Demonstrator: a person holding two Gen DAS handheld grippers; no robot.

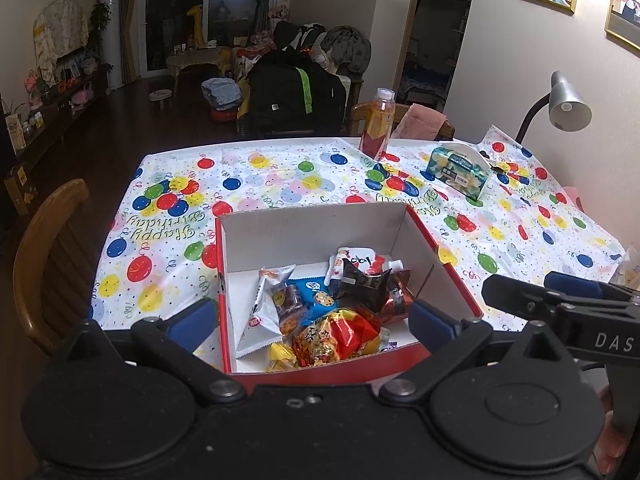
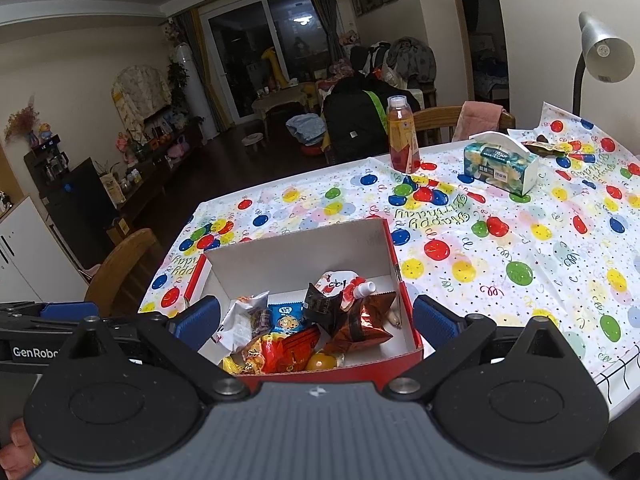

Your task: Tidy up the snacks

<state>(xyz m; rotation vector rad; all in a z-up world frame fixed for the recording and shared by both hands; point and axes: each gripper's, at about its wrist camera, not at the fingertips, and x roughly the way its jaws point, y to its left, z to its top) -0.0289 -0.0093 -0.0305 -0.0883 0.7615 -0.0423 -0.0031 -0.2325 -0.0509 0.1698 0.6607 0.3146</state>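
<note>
both hand-held grippers hang over the red box [image 1: 448,264] at the near edge of the tabletop [image 1: 280,176], and both are spread wide with nothing between their blue pads. the left hand-held gripper [image 1: 314,318] straddles the snack heap; the right hand-held gripper [image 2: 316,316] does the same from its side. inside the box, a white wrapper [image 1: 260,312] lies along the left wall, a blue cookie pack [image 1: 316,294] sits mid-floor, a dark foil packet [image 2: 360,320] leans by the right wall, red and yellow packs [image 1: 340,336] crowd the near wall. one more wrapper [image 2: 546,147] seems to lie at the far right edge behind the tissue box [image 2: 500,164]. if that stray is next, my call: lift clear of the box walls, pinch a crimped end, skirt the bottle [image 2: 402,140].
</note>
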